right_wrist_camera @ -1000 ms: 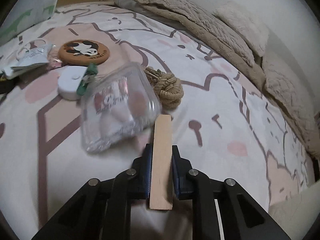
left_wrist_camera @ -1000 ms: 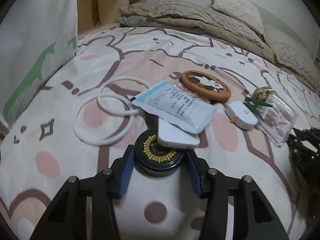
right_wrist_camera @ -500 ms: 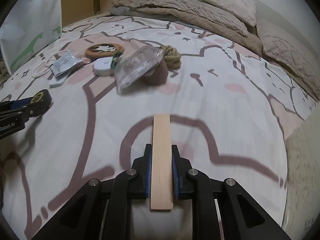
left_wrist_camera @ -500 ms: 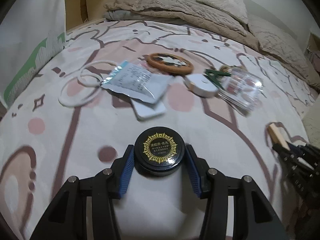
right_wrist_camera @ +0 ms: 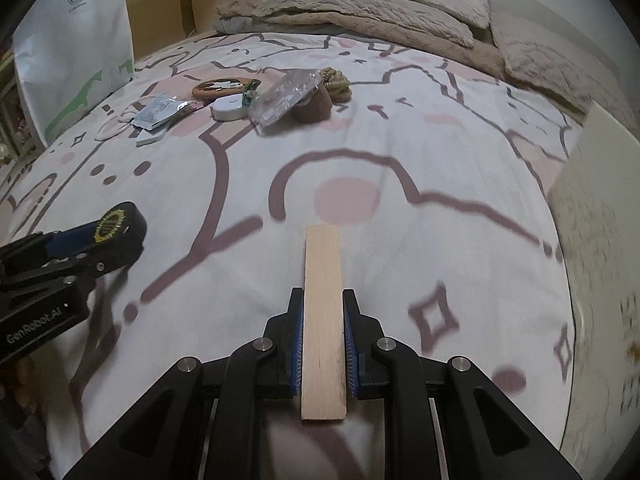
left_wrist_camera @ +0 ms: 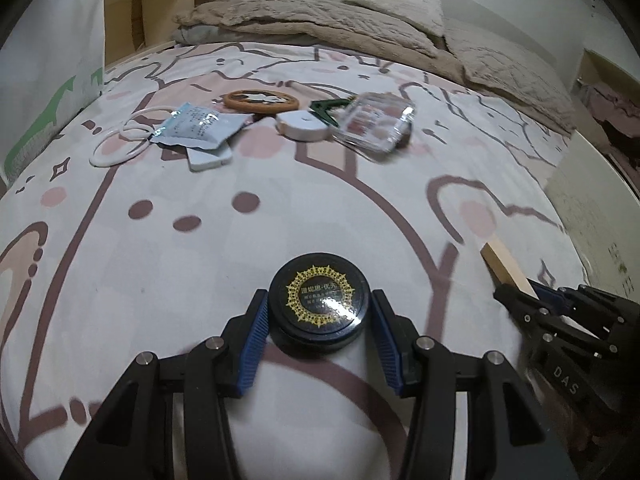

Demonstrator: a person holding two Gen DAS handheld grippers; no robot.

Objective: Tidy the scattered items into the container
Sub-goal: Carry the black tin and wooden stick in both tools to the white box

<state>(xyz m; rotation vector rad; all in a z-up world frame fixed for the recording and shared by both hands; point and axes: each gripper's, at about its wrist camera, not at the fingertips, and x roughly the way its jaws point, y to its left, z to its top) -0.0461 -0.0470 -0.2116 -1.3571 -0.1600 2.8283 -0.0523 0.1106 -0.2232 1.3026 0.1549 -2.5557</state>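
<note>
Black round tin [left_wrist_camera: 318, 300], lower centre of left view, clamped at its rim by left gripper [left_wrist_camera: 318, 322]; looks rigid, glossy lid prob. slippery. Pale wood strip [right_wrist_camera: 323, 312], lower centre of right view, pinched by right gripper [right_wrist_camera: 323, 344]; light, stiff, edge grip OK. Container not seen.

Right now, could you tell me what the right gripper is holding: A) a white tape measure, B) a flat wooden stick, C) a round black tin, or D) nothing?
B: the right gripper has its blue pads pressed on both sides of the flat wooden stick.
</note>
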